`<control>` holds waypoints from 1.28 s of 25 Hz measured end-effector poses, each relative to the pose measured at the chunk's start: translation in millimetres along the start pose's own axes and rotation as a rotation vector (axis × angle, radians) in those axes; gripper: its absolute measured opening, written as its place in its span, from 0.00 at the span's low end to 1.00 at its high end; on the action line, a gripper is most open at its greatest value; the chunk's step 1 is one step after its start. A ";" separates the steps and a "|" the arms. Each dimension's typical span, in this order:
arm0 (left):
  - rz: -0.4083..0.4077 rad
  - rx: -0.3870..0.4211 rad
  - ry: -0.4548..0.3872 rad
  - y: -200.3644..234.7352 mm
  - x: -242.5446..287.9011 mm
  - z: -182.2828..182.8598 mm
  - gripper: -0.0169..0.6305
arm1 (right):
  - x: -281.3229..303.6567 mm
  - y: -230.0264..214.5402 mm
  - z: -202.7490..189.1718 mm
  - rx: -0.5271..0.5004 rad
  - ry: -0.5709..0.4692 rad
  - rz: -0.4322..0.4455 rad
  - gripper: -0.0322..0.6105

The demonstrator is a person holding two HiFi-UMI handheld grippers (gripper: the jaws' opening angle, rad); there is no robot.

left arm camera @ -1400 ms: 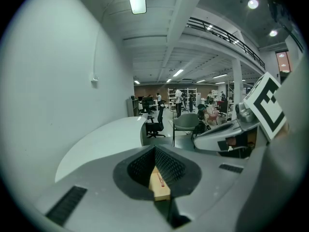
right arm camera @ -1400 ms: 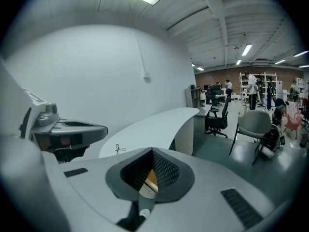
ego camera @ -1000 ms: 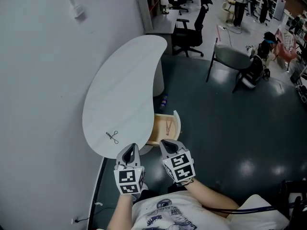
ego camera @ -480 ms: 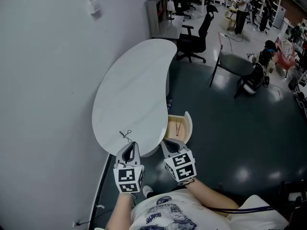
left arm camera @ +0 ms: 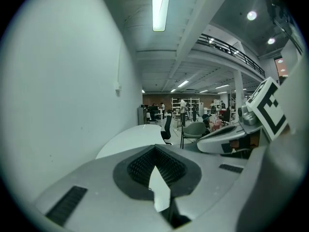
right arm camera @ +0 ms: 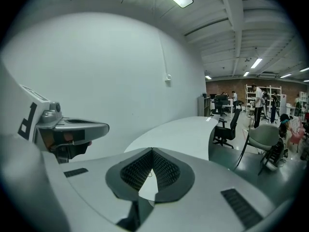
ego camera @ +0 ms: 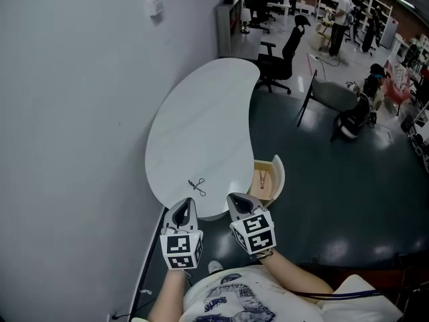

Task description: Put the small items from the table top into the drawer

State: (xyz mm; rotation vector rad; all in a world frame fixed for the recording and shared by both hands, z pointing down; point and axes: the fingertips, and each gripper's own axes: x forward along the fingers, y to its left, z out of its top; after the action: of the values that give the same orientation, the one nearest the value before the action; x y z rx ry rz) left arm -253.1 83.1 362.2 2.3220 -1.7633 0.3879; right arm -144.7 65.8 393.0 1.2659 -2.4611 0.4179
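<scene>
Head view, near to far. Nearest the person, the left gripper [ego camera: 186, 203] and the right gripper [ego camera: 235, 198] are held side by side short of the table's near edge. Both are clenched with nothing between the jaws (each gripper's own view shows the ribbed pads meeting at the tip, with only bare table top beyond). Just ahead of the left gripper, a small wire clip [ego camera: 196, 184] lies on the white table [ego camera: 201, 126] close to its near edge, untouched. It is the only loose item visible on the top. To the right of the clip, the drawer [ego camera: 281, 173] stands pulled out from under the table, with a thin reddish item [ego camera: 263, 178] already lying inside. The task therefore appears partly done: one item is stowed, and the clip remains to be picked up and carried across to the drawer. Beyond the table stand an office chair [ego camera: 285, 52] and further furniture on the dark floor. Against the frame of a second ago, the table and drawer sit further right in the head view, and more of the wall [ego camera: 80, 113] shows at the left. The clip, then off to the left of the left gripper, now lies nearly straight ahead of it. Both grippers keep their place in the frame and remain clenched.
</scene>
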 end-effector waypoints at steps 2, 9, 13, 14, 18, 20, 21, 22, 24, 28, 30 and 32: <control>0.001 -0.006 -0.003 13.4 -8.1 -2.1 0.06 | 3.6 13.9 2.2 -0.005 -0.004 -0.002 0.08; -0.003 -0.025 -0.004 46.5 -28.9 -10.4 0.06 | 11.3 50.5 5.8 -0.017 -0.004 -0.011 0.08; -0.006 -0.023 -0.006 55.9 -35.2 -12.6 0.06 | 12.8 60.5 4.7 -0.020 0.000 -0.018 0.08; -0.006 -0.019 -0.007 57.4 -36.1 -12.1 0.06 | 13.0 61.4 5.0 -0.021 0.000 -0.021 0.08; -0.011 -0.007 -0.008 60.2 -36.6 -11.5 0.06 | 12.7 62.4 4.8 -0.021 0.002 -0.036 0.08; -0.025 -0.012 -0.013 59.2 -37.1 -12.0 0.06 | 12.0 63.0 2.3 -0.019 0.005 -0.043 0.08; -0.032 -0.018 -0.015 59.0 -37.8 -12.6 0.06 | 11.7 63.7 0.8 -0.017 0.007 -0.046 0.08; -0.038 -0.021 -0.016 59.3 -38.4 -13.2 0.06 | 11.8 64.7 -0.6 -0.015 0.009 -0.049 0.08; -0.044 -0.015 -0.015 61.1 -39.4 -14.2 0.06 | 12.6 67.5 -1.6 -0.010 0.011 -0.054 0.08; -0.056 -0.013 -0.021 65.6 -44.8 -14.6 0.06 | 12.5 75.1 -1.0 -0.007 0.005 -0.067 0.08; -0.068 -0.005 -0.029 66.0 -48.3 -15.7 0.06 | 11.8 79.9 -3.1 -0.011 0.003 -0.075 0.08; -0.076 0.005 -0.031 66.8 -52.5 -19.7 0.06 | 11.4 86.8 -8.2 -0.011 0.010 -0.081 0.08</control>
State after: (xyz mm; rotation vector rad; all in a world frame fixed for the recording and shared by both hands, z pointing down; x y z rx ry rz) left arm -332.6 119.1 363.7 2.4024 -1.6842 0.3459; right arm -221.0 109.5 396.3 1.3500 -2.3912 0.3875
